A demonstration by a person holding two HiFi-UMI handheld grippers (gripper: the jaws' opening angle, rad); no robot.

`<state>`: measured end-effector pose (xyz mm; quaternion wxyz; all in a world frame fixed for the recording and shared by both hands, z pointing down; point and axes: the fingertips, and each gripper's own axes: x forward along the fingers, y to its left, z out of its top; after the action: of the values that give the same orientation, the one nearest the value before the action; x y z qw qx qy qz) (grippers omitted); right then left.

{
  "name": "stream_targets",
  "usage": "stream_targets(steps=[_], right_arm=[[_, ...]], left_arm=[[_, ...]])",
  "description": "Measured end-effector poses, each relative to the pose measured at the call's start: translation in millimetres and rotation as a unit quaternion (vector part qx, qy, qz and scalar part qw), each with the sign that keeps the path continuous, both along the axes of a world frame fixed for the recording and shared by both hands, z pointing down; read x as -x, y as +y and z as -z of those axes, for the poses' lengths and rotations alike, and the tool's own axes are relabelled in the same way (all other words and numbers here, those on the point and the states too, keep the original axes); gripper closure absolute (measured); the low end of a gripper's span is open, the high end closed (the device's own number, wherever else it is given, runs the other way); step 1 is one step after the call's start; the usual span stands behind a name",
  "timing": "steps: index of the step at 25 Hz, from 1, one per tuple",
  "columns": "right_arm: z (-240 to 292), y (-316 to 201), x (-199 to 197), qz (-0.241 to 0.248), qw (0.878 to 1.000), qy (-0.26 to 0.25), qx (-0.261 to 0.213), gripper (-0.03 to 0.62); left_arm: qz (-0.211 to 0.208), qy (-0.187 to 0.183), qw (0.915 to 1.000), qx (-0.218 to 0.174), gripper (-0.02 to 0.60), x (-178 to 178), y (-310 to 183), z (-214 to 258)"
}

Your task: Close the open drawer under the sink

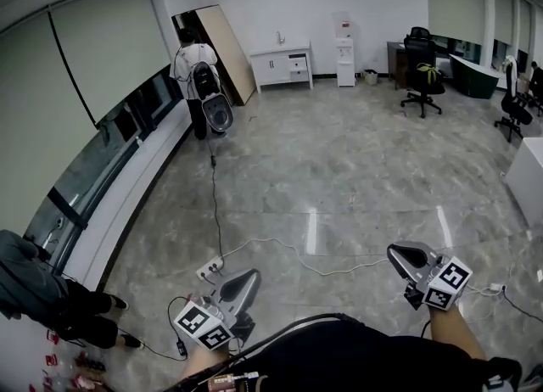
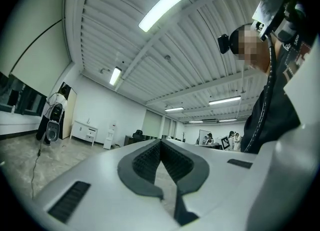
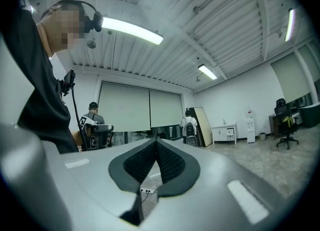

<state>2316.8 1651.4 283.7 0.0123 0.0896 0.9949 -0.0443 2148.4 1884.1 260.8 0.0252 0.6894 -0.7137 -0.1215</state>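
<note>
A white sink cabinet (image 1: 282,62) stands against the far wall, and one drawer (image 1: 298,64) on its right side sticks out open. The cabinet also shows small in the left gripper view (image 2: 84,131) and the right gripper view (image 3: 223,132). Both grippers are far from it, held close to the person's body at the bottom of the head view. My left gripper (image 1: 251,277) is shut with nothing in it, its tips meeting (image 2: 160,141). My right gripper (image 1: 395,253) is likewise shut and empty, its tips meeting (image 3: 156,140).
A person with a backpack (image 1: 197,76) stands by a leaning board (image 1: 227,49) left of the cabinet. A water dispenser (image 1: 344,51) and office chairs (image 1: 422,72) lie to the right. Cables (image 1: 271,246) and a power strip (image 1: 209,270) lie on the marble floor. Another person crouches at the left (image 1: 34,284).
</note>
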Motion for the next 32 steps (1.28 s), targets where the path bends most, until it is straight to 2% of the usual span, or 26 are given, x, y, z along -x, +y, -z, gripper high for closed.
stream_targets(steps=[5,12,16,21,28,32], right_arm=[[-18,-40,10,-0.009,1.000,0.012,0.019,0.594],[-20,-74,48,-0.037,0.999,0.027,0.012,0.594],[-8,-87,95,-0.068,0.997,0.024,-0.005,0.594],[3,-89,175,-0.090,0.996,0.013,-0.009,0.594],[-3,-90,285,-0.077,0.997,0.014,-0.013,0.594],[-4,-100,328,-0.070,0.997,0.026,-0.001,0.594]], left_arm=[[-0.007,0.005,0.9999,0.014,0.581,19,-42,-6],[-0.038,0.017,0.9991,0.002,0.581,70,-91,-11],[-0.062,0.014,0.9980,-0.009,0.581,133,-109,-7],[-0.077,0.003,0.9969,-0.014,0.581,223,-111,0],[-0.069,0.002,0.9975,-0.015,0.581,330,-114,-6],[-0.055,0.017,0.9983,-0.005,0.581,376,-116,-9]])
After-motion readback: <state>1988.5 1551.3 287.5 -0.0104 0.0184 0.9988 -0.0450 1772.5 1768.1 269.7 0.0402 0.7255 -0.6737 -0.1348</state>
